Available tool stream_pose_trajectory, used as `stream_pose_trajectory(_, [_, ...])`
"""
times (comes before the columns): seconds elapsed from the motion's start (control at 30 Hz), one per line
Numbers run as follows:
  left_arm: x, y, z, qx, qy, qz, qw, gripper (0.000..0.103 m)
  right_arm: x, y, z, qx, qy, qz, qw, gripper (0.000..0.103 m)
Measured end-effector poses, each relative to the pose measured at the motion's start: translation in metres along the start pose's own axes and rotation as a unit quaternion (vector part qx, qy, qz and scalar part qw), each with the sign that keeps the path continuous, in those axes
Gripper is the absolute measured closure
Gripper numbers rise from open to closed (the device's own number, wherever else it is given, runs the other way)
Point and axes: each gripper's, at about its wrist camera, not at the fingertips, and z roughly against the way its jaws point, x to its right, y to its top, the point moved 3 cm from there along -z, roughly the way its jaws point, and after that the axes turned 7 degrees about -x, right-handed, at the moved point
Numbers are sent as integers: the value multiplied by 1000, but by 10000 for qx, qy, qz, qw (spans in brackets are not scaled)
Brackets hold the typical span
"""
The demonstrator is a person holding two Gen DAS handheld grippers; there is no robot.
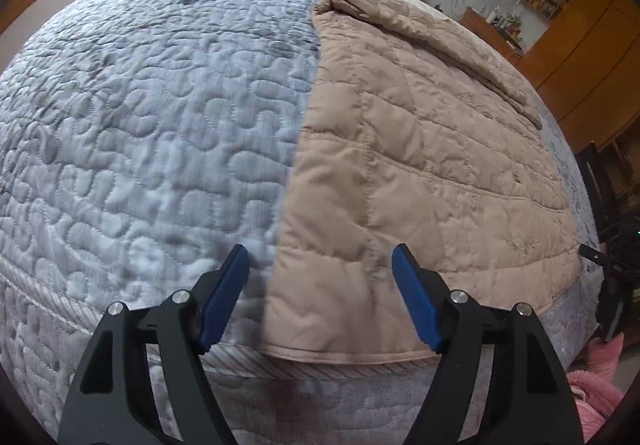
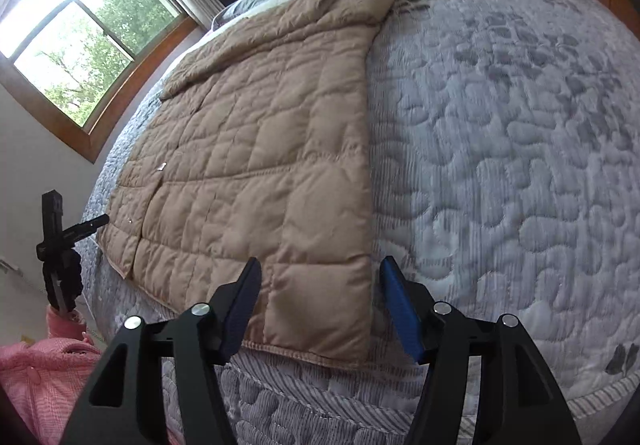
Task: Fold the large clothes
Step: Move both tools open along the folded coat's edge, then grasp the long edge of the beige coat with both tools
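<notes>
Soft daylight fills both wrist views. In the right view the window at ten o'clock is blown out to white along its upper panes. The quilted bedspread is evenly lit, with gentle shadow only in its stitching and under the near hem of the tan padded garment. Heavy fisheye curvature bulges the bed and bends the window frame; dark vignetting clips the corners. The bedspread blurs slightly toward the edges.
</notes>
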Motion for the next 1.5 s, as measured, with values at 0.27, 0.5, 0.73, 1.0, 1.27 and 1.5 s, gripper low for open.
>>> stream_pose_trajectory(0.27, [3,3,-5,-55,-209,178,9996,81,-17,-3,-12,-7,-259,356,9990,71])
stream_pose_trajectory(0.5, [5,2,12,153,-390,223,9989,94,-26,-3,4,168,-327,473,9982,91])
stream_pose_trajectory(0.73, [21,-21,49,328,-423,-59,9986,95,-37,-18,38,456,-118,741,9961,91])
stream_pose_trajectory(1.0, [12,-44,16,-133,93,-219,9996,94,-20,-36,2,118,-376,570,9976,91])
stream_pose_trajectory(1.27, [9,-46,12,9,22,-211,9998,94,-16,-37,2,261,-270,502,9980,92])
stream_pose_trajectory(1.5, [20,-39,41,397,-263,-300,9984,94,-20,-34,33,622,136,421,9971,92])
